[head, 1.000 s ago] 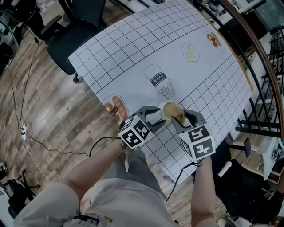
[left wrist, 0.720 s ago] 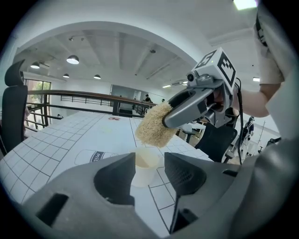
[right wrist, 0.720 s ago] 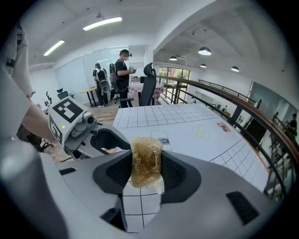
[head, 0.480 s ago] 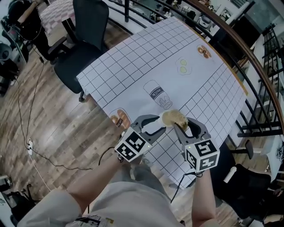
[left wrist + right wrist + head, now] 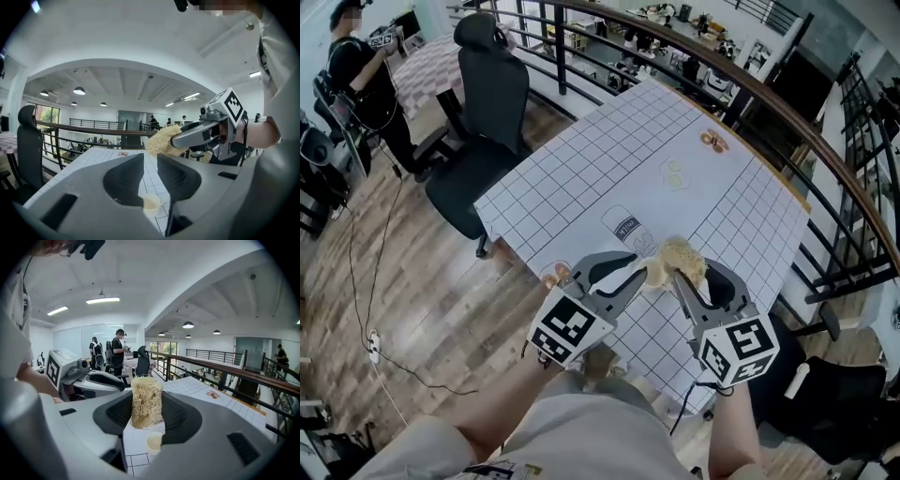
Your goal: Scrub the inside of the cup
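While the right gripper (image 5: 146, 404) pinches the scrubber (image 5: 146, 397), the left gripper's (image 5: 150, 161) empty fingers (image 5: 125, 177), just narrowed, hang clear above the cup (image 5: 151, 203).

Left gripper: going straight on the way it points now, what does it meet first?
Probably the scrubber held in the right gripper, just ahead of the left gripper, though depth is hard to judge. Its tongs have just been closing, with nothing between them. The cup sits below that line.

The cup (image 5: 153, 442) stands on the table (image 5: 609, 159), below the scrubber (image 5: 146, 401), with a chair (image 5: 492, 103) at the table's left.
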The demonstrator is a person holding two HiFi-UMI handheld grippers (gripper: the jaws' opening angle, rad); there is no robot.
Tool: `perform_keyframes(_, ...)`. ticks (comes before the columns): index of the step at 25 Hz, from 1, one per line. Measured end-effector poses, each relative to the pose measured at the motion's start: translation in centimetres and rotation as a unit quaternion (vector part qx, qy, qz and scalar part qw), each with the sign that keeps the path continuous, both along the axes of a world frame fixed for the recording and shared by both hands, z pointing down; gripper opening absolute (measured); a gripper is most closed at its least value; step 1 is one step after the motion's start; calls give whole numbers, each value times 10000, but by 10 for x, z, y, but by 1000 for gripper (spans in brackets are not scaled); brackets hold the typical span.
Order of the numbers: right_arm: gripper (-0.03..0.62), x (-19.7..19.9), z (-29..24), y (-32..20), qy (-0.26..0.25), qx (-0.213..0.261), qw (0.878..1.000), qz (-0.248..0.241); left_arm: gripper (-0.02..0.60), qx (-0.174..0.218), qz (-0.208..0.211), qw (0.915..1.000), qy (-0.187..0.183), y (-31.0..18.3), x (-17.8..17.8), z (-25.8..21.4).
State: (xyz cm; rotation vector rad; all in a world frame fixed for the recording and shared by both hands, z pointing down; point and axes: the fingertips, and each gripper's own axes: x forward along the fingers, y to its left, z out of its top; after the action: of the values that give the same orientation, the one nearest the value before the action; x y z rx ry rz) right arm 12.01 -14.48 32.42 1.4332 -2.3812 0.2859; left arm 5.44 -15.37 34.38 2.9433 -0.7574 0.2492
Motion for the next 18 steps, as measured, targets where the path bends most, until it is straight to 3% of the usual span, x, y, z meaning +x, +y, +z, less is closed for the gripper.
perform_keyframes(7, 169, -3, -62, 21, -246, 891, 9957, 20, 69, 599, -112, 9978, 270, 16, -19, -71)
perform_keyframes(11, 169, -3, -93, 34, -379, 1300, 9908, 65, 49, 686, -127, 9974, 207, 24, -27, -90)
perform_keyframes(18, 169, 5, -114, 53, -582, 1721, 9831, 217, 25, 876, -196, 9949, 461, 43, -30, -116)
